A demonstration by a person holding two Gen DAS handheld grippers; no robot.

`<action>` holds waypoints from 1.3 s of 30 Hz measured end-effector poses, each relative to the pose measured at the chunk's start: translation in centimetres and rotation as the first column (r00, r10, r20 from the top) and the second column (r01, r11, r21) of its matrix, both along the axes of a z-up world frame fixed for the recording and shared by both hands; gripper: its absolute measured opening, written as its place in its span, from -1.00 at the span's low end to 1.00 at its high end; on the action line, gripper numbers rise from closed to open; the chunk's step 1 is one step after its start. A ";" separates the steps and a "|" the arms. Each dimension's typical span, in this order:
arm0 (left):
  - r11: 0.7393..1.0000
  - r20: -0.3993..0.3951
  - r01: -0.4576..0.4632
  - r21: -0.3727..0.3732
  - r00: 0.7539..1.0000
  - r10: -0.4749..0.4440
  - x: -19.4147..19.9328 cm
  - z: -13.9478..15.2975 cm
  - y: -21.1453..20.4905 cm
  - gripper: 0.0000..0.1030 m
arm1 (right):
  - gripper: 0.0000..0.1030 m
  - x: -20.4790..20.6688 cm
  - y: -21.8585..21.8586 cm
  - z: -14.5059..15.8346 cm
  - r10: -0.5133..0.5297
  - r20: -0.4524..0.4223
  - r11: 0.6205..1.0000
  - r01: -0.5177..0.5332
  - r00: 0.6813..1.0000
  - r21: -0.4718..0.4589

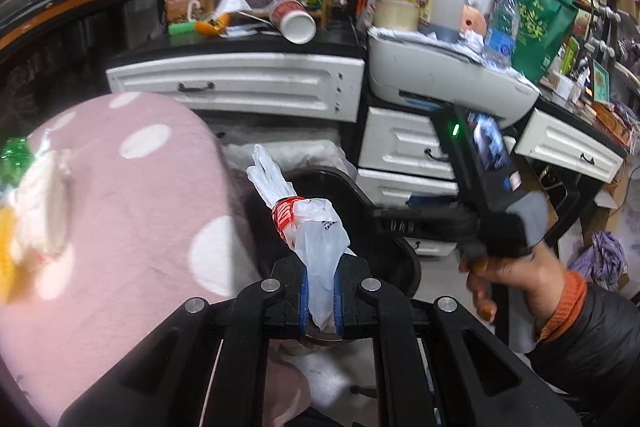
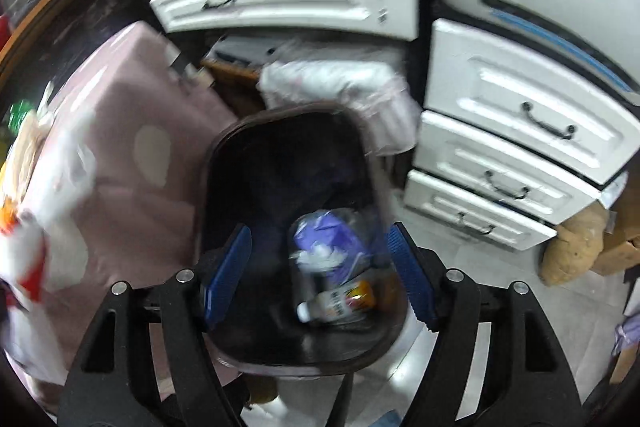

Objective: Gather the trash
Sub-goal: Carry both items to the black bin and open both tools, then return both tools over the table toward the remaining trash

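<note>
Pink dotted cover (image 1: pixel 132 211) at left; dark trash bin (image 2: pixel 224 163) on the floor beside the white drawers (image 2: pixel 516 131), holding a clear bag of trash (image 2: pixel 340 267). Right gripper (image 2: pixel 320 279) released above the bin. Left gripper (image 1: pixel 320 297) clenched on a knotted plastic bag (image 1: pixel 316 235).

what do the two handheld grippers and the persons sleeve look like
Both the left gripper and the right gripper are black plastic linkages with round silver pivot bolts and ribbed blue finger pads. The right one's body carries a green light. The sleeve is dark and quilted, with an orange cuff.
</note>
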State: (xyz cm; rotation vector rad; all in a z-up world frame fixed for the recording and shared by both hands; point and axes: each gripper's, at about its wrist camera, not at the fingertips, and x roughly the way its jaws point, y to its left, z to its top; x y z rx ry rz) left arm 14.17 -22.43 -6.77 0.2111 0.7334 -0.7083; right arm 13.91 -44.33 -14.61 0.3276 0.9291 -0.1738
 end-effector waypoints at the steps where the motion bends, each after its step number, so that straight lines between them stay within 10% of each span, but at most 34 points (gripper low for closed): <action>1: 1.000 -0.009 0.007 0.004 1.000 -0.007 0.1 -0.3 -0.4 -0.82 | 0.38 -0.3 -0.4 0.4 -0.018 0.012 1.000 0.018 1.000 -0.010; 25: 0.971 -0.221 0.087 0.221 0.975 -0.037 3.8 -10.1 -9.6 -0.81 | 0.39 -2.4 -5.0 3.8 -0.142 0.108 0.988 0.148 0.984 -0.048; 27: 0.969 -0.237 0.090 0.228 0.971 -0.034 4.0 -10.7 -9.8 -0.72 | 0.38 -2.4 -5.2 3.8 -0.147 0.109 0.987 0.152 0.983 -0.042; 31: 0.971 -0.228 0.085 0.222 0.973 -0.033 4.3 -11.0 -10.0 0.43 | 0.38 -2.6 -5.3 3.8 -0.153 0.112 0.987 0.158 0.982 -0.037; 39: 0.978 -0.195 0.095 0.188 0.979 -0.058 3.9 -10.0 -9.8 0.69 | 0.38 -2.5 -5.3 3.7 -0.157 0.109 0.986 0.163 0.981 -0.041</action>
